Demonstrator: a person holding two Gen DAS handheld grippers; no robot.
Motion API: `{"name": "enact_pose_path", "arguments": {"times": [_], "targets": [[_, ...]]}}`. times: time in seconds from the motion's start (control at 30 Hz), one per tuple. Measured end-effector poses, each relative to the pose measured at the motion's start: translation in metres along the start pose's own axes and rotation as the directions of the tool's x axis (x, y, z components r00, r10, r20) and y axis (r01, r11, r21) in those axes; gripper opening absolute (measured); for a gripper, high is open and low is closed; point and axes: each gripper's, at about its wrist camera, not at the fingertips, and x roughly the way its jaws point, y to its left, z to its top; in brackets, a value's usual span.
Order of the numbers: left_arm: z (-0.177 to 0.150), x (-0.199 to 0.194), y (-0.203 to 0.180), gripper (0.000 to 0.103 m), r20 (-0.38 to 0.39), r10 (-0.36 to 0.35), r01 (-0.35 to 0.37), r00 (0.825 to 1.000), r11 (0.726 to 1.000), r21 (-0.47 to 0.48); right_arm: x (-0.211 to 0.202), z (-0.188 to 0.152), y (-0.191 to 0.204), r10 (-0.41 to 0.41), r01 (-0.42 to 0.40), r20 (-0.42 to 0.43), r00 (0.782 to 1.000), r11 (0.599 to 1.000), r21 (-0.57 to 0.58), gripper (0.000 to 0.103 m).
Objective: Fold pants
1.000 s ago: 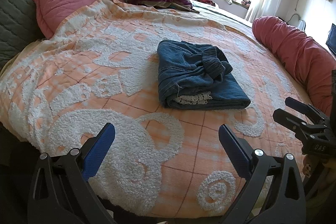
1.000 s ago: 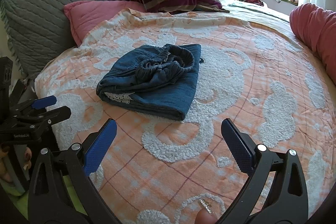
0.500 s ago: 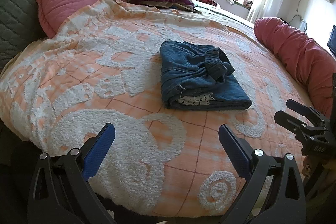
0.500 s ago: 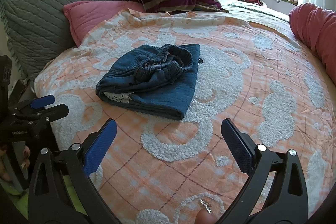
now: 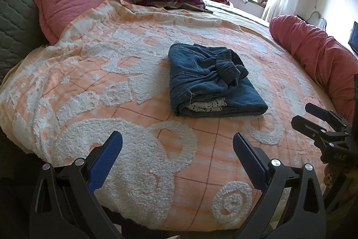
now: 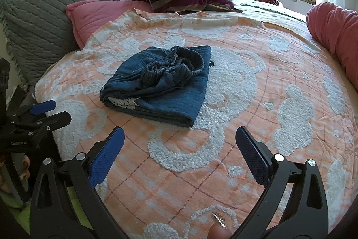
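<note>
Nothing much has shifted since the earlier frames: both grippers hang back at the bed's (image 5: 67,73) near edge. Folded pants (image 5: 212,82) lie mid-frame, ahead of the left gripper (image 5: 177,149) and right gripper (image 6: 180,145), both jaws wide and empty, roughly equally near.

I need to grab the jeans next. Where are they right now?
The folded jeans lie mid-bed on the orange-and-white blanket, ahead of both open tools, with the pink pillow beyond them to the left.
</note>
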Motion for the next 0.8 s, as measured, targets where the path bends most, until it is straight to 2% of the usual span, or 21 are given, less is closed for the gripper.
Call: {"name": "enact_pose_path", "arguments": {"times": [0.37,0.8], "targets": [[-0.001,0.001,0.004,0.099,-0.011,-0.030,0.030,0.999,1.000,-0.009,0.000,0.000,-0.001,-0.002,0.002,0.001,1.000,1.000,0.003,0.094],[0.004,0.001,0.000,0.099,-0.007,0.027,-0.027,1.000,0.999,0.030,0.001,0.000,-0.011,-0.032,0.032,-0.007,0.999,0.999,0.011,0.094]]}}
